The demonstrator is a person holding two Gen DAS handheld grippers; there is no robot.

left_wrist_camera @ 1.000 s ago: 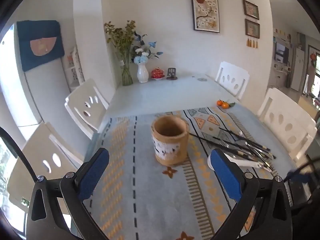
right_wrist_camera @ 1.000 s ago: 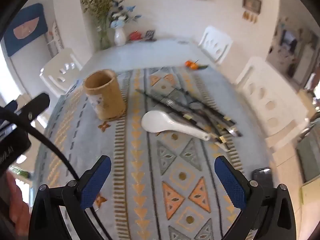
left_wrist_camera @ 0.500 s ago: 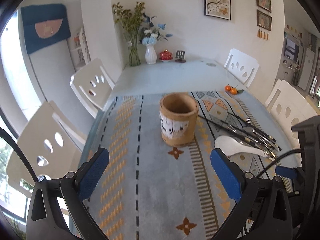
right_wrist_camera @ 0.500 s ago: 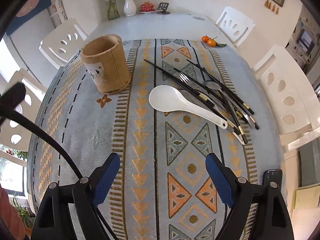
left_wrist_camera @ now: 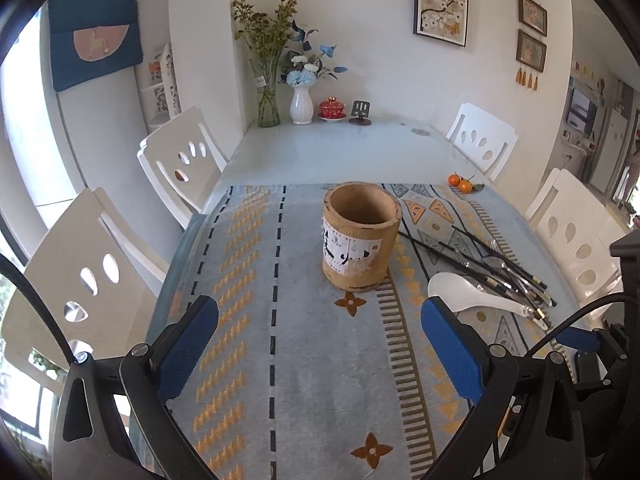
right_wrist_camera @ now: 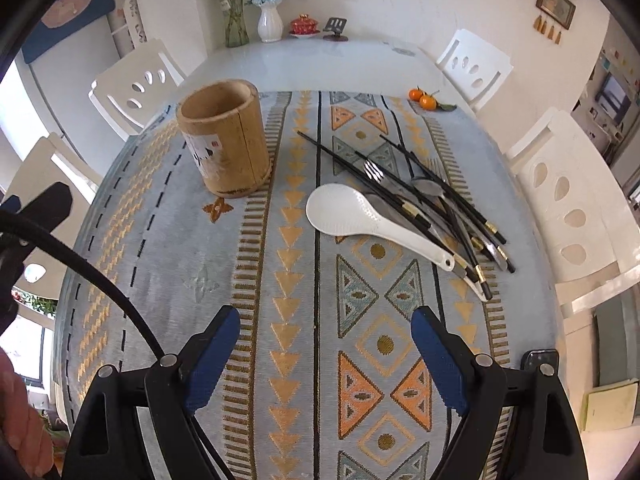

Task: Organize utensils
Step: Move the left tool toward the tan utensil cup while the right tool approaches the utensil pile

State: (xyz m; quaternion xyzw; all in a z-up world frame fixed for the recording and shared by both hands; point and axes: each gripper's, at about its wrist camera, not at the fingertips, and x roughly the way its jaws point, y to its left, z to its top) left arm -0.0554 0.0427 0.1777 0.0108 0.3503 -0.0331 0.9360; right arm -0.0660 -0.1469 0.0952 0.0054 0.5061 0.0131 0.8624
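Bamboo is taking centre stage here: the round tan bamboo holder with a white paper label point(right_wrist_camera: 224, 142) is standing upright and empty on the patterned blue-grey and orange cloth point(right_wrist_camera: 288, 280) covering the bench point(left_wrist_camera: 340, 152), and nothing is sitting inside it yet. Just to its right, the glossy white ceramic soup spoon point(right_wrist_camera: 360, 220) is lying bowl-up, its handle crossing the loose pile of black-handled chopsticks, forks and spoons point(right_wrist_camera: 440, 208), with the pile fanning out toward the bench's right edge. The right claw point(right_wrist_camera: 324, 356) is hovering above the cloth, jaws spread wide with nothing between them, and it is looking straight toward the white spoon and the pile. The left claw point(left_wrist_camera: 320, 344) is likewise gaping wide and empty, facing the holder from the near side. Two small oranges point(right_wrist_camera: 422, 98) are sitting well apart at the far corner, out of the way. By my reading this is the opening approach, with no utensil picked yet. The next move is probably asking the right claw to come down over the white spoon's handle, since it is lying topmost, and to close squarely so that the smooth glaze is not slipping.
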